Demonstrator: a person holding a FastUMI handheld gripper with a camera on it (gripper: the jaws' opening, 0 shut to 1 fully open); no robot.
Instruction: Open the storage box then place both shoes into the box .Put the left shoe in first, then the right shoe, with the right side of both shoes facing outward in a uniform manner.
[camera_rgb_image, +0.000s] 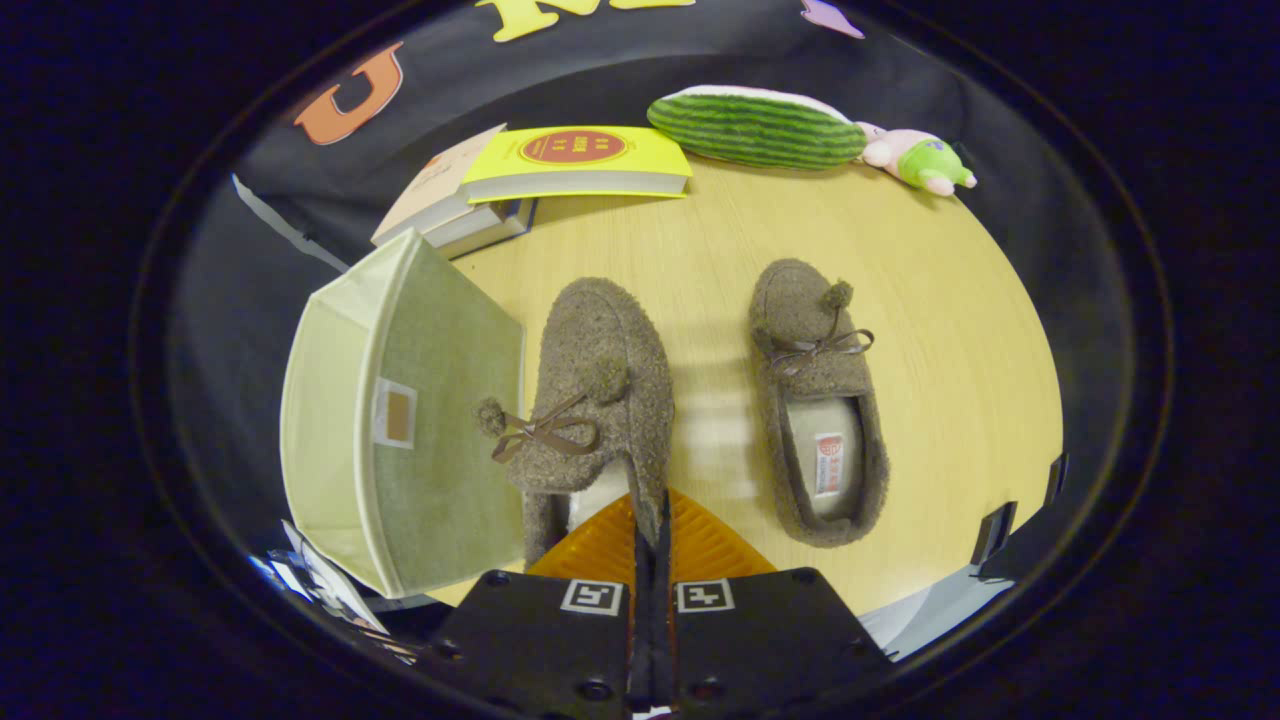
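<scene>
My gripper (650, 505) is shut on the side wall of the left-hand brown fuzzy shoe (600, 380), just behind its bow and pompom. The shoe hangs tilted between the orange fingers (600, 548), toe pointing away, close against the box. The pale green fabric storage box (440, 470) stands to the left of the fingers, its labelled side toward the shoe. Its pale upper face (325, 400) looks like an open top, though I cannot be sure. The other brown shoe (815, 390) lies flat on the wooden table (950, 330) to the right, toe away, its white insole showing.
A stack of books with a yellow one on top (575, 160) lies beyond the box. A striped green watermelon-slice cushion (755, 128) and a small pink and green plush toy (920, 160) sit at the table's far edge. Bare wood lies between the two shoes.
</scene>
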